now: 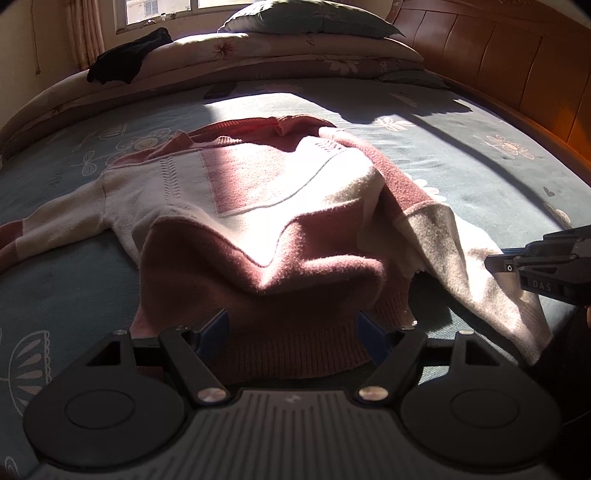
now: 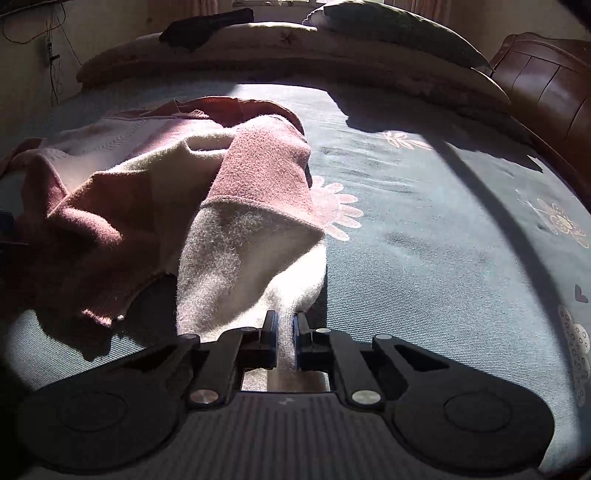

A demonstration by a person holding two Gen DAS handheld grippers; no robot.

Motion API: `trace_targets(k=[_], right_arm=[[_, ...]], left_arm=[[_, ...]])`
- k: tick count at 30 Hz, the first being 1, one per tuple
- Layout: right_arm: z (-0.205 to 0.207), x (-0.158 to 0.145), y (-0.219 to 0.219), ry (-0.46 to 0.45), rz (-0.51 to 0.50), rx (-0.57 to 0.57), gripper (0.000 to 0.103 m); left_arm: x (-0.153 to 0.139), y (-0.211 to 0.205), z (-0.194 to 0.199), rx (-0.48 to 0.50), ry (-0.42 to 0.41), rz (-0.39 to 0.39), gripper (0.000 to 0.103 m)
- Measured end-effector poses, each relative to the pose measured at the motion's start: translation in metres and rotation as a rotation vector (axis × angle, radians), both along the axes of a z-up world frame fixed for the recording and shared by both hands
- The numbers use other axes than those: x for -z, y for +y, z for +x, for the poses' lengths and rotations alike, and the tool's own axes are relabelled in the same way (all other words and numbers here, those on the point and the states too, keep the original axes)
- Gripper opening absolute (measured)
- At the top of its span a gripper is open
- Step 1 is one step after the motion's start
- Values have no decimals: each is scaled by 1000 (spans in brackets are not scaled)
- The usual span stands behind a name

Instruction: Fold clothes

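A pink and cream knitted sweater [image 1: 258, 206] [image 2: 92, 206] lies rumpled on the bed, its ribbed hem nearest me. My left gripper [image 1: 291, 328] is open, fingers wide apart over that hem, with the fabric lying between and past them. The sweater's right sleeve [image 2: 251, 251] [image 1: 461, 251] runs down toward the bed's near side. My right gripper [image 2: 285, 332] is shut on the cream end of this sleeve, pads pinching a thin fold. It shows at the right edge of the left wrist view [image 1: 495, 264]. The other sleeve [image 1: 55, 229] stretches out to the left.
The blue-grey flowered sheet [image 1: 461, 147] covers the bed, half in sunlight. Folded quilts [image 1: 295, 55], a pillow [image 1: 306, 18] and a black garment [image 1: 129, 59] line the far side. A dark flat object [image 1: 219, 90] lies before the quilts. A wooden headboard [image 1: 498, 55] stands at the right.
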State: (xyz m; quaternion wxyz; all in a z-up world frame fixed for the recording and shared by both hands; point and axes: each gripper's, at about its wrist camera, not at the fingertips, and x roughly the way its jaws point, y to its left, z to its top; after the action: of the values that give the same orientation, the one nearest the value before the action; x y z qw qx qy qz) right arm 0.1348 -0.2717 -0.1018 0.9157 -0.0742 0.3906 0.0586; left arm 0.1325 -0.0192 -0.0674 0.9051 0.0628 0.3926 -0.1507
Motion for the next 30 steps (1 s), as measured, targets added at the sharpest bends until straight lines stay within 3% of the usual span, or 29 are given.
trace_targets(k=[6,12,17,30], right_arm=[[15,-19,-18,-57,-172,40,10],[44,-26,-51,-61,-249,101,10],[61,-20,-68,-46,-294,126,10],[114,-13,-103,-27,-558,178,10]], left_arm=[[-1,2,-1,-4,-4,-2,77],[1,3,1,-8,4,-1,77],[2,3,2,-6,8,4,77],[9,6,8,-11,28,20,77]])
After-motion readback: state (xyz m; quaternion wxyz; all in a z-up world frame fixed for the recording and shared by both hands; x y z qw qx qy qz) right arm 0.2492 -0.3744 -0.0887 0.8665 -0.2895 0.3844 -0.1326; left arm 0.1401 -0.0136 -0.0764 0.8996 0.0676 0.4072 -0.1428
